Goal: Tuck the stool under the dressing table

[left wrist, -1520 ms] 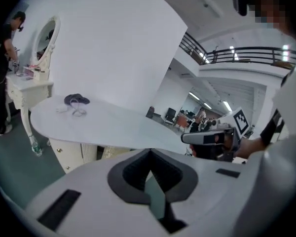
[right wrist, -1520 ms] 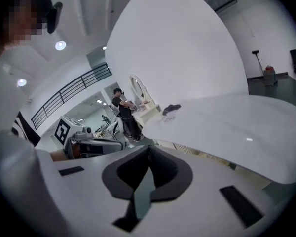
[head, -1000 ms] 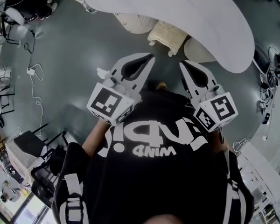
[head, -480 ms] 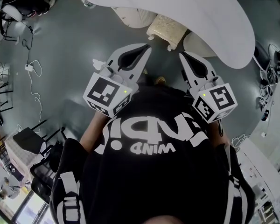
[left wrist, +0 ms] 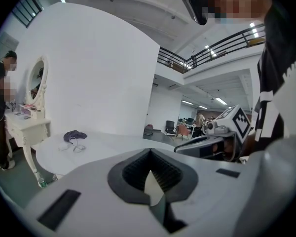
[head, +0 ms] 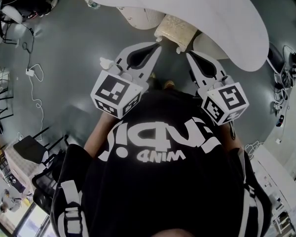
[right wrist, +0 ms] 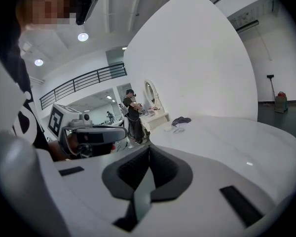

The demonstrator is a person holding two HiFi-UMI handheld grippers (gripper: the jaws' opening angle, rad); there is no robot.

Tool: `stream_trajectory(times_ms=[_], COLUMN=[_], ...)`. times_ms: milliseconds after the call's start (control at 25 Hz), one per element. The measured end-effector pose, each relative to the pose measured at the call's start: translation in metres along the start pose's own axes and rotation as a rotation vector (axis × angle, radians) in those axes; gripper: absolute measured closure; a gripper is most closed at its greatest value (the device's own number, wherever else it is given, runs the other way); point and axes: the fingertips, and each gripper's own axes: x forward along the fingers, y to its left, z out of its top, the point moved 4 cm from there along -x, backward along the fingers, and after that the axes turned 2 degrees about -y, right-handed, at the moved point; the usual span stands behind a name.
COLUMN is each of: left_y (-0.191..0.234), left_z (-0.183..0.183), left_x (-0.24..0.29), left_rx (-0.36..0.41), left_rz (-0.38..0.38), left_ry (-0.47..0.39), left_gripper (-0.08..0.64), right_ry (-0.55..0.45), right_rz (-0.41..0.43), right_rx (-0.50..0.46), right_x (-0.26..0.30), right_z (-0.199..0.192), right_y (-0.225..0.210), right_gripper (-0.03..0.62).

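Note:
In the head view the cream cushioned stool (head: 176, 31) stands on the grey floor, its far side under the edge of the large white table top (head: 212, 14). My left gripper (head: 158, 45) points at the stool's near left corner, jaws shut and empty. Just short of the stool's near right leg, my right gripper (head: 187, 53) is also shut with nothing in it. In the left gripper view the left gripper (left wrist: 153, 181) looks over the table top (left wrist: 93, 149). The right gripper view shows the right gripper (right wrist: 147, 179) above the same top (right wrist: 237, 142).
Two pale round table bases (head: 140, 19) flank the stool. A dark cloth with a cord (left wrist: 74, 136) lies on the top. A person (right wrist: 132, 113) stands at a small white table with an oval mirror (left wrist: 37, 80). Cables (head: 35, 85) and a dark chair (head: 32, 149) lie at left.
Both grippers have crept a little nearer to the stool's near side. Their jaws stay shut.

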Motion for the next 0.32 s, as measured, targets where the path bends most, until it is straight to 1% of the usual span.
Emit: stream_trajectory(times_ms=[320], left_y=[0.0026], left_z=[-0.0007], left_x=[0.0004], left_rx=[-0.016], left_rz=[0.005], left_ry=[0.007], left_gripper=[0.552], right_ry=[0.012], right_rz=[-0.019], right_rx=[0.009], right_x=[-0.0049], right_z=[-0.0045], right_y=[-0.0052], right_gripper=[0.569])
